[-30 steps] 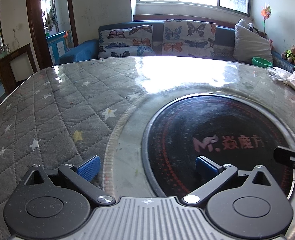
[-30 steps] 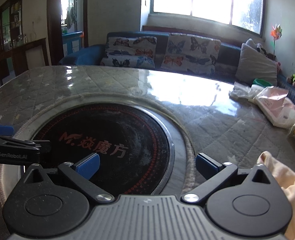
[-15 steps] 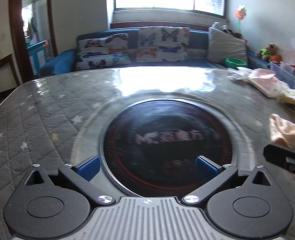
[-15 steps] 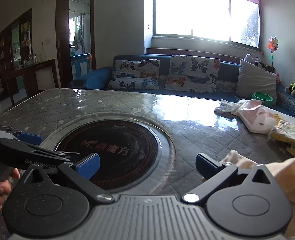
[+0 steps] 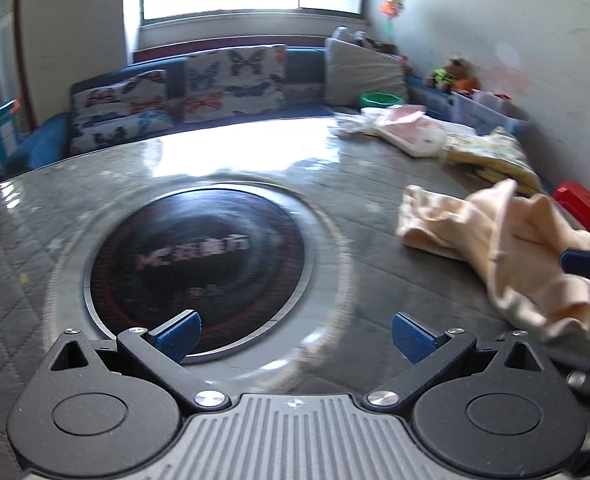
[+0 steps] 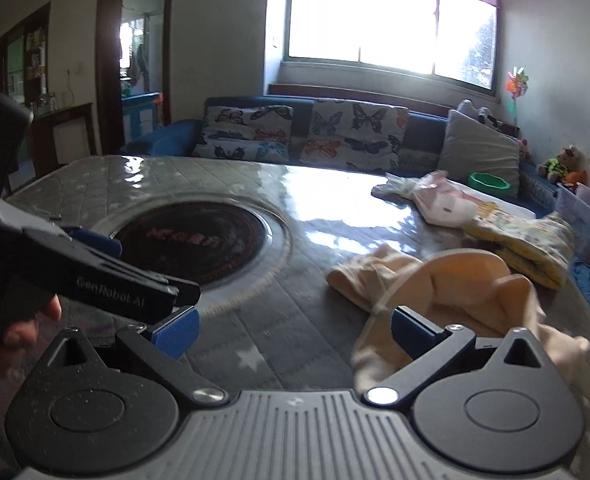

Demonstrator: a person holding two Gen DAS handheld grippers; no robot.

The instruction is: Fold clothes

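A crumpled peach garment [image 5: 495, 248] lies on the grey quilted table at the right; it also shows in the right wrist view [image 6: 455, 288]. My left gripper [image 5: 293, 330] is open and empty, above the table's edge beside the black round cooktop [image 5: 199, 256]. My right gripper [image 6: 293, 330] is open, and its right finger [image 6: 411, 330] touches or overlaps the garment's near edge. The left gripper's fingers [image 6: 115, 276] show at the left of the right wrist view.
A pink garment [image 6: 443, 200] and a yellow patterned one [image 6: 523, 240] lie at the table's far right. A red box [image 5: 583, 208] sits past the right edge. A blue sofa with butterfly cushions [image 6: 307, 136] stands behind the table.
Both views have swung right and lifted. The peach garment has come into fuller view, nearer the right gripper. Both grippers stay open.
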